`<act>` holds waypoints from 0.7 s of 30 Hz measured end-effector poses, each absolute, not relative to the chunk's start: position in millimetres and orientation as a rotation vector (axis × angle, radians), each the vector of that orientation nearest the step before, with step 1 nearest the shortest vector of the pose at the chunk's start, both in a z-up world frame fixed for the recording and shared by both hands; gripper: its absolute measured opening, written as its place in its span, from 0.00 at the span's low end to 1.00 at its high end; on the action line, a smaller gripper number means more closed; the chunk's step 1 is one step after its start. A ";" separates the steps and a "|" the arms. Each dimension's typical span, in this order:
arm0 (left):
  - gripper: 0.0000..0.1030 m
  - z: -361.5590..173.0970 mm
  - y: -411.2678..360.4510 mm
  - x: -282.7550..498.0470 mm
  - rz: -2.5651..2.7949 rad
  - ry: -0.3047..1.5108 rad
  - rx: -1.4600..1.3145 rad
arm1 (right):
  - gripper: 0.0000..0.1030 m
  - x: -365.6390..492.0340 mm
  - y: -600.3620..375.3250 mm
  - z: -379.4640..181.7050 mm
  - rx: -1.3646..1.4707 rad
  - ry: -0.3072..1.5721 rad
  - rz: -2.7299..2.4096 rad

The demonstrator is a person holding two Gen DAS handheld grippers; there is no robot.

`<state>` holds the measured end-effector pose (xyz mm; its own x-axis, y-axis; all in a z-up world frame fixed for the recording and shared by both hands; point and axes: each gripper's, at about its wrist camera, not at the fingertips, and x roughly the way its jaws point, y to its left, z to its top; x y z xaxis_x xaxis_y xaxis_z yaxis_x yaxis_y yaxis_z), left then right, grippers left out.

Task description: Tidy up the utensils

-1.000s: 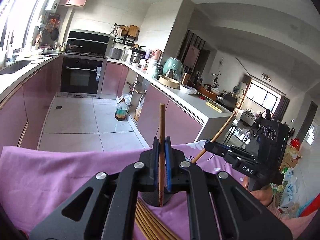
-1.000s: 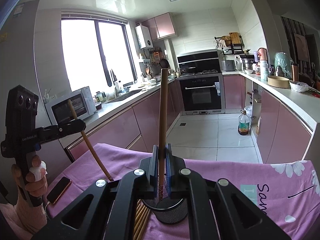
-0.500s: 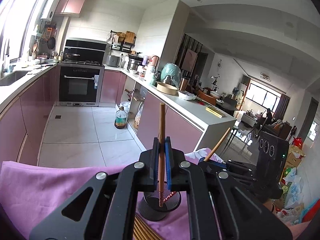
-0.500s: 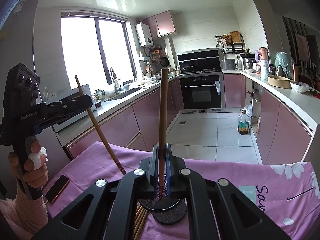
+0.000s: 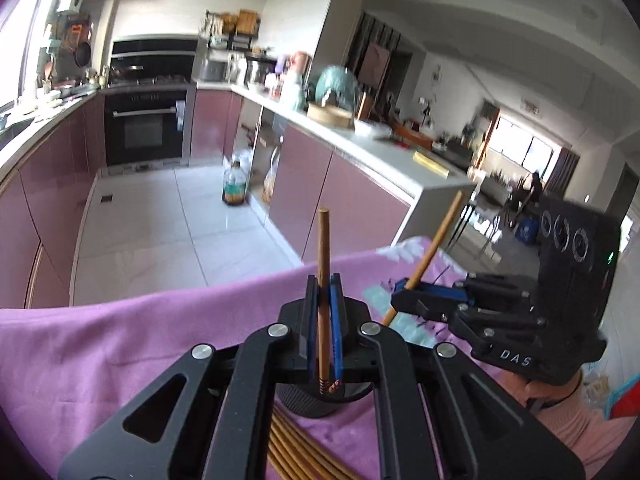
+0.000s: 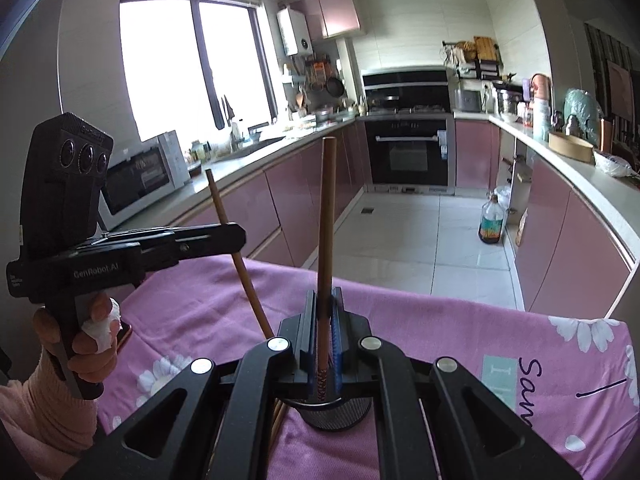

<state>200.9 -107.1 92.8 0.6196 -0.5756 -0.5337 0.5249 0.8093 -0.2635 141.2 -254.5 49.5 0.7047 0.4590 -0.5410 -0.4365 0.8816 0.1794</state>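
Your left gripper [image 5: 324,320] is clamped on one chopstick [image 5: 323,264], held upright at frame centre, its patterned tip over the black mesh holder [image 5: 316,402] on the purple cloth [image 5: 120,344]. Your right gripper [image 6: 324,332] likewise grips a chopstick [image 6: 326,216], tip inside the holder's rim. Loose chopsticks [image 5: 292,448] lie at lower centre, beside the holder.

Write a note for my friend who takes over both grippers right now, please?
Left hand-held gripper: shut on one chopstick, patterned tip at the black mesh holder.
Right hand-held gripper: shut on another chopstick, tip inside the holder's rim.
Neither chopstick is released yet.
Left to do: drop both in, then collect the loose chopsticks lying on the purple cloth beside the holder.
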 end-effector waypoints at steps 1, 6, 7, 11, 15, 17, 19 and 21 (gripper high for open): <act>0.06 86.7 -110.7 205.9 -0.629 0.662 -0.076 | 0.06 145.3 -252.7 47.2 0.036 0.633 0.505; 0.07 67.2 -121.5 229.0 -0.613 0.708 -0.073 | 0.08 165.4 -243.8 39.9 0.024 0.685 0.480; 0.07 64.8 -121.0 231.5 -0.614 0.713 -0.076 | 0.09 169.4 -242.5 39.4 0.022 0.688 0.474; 0.09 59.7 -123.2 238.0 -0.590 0.710 -0.073 | 0.10 177.4 -241.3 36.7 0.041 0.683 0.453; 0.15 55.5 -120.9 229.8 -0.561 0.690 -0.063 | 0.17 173.7 -244.2 34.9 0.066 0.660 0.459; 0.21 54.3 -117.4 224.4 -0.543 0.675 -0.060 | 0.23 170.1 -245.5 33.3 0.071 0.652 0.457; 0.27 53.4 -110.4 217.4 -0.520 0.659 -0.062 | 0.26 163.9 -248.4 33.4 0.077 0.638 0.458; 0.35 53.3 -102.2 208.0 -0.496 0.633 -0.054 | 0.27 155.7 -249.9 35.3 0.082 0.616 0.461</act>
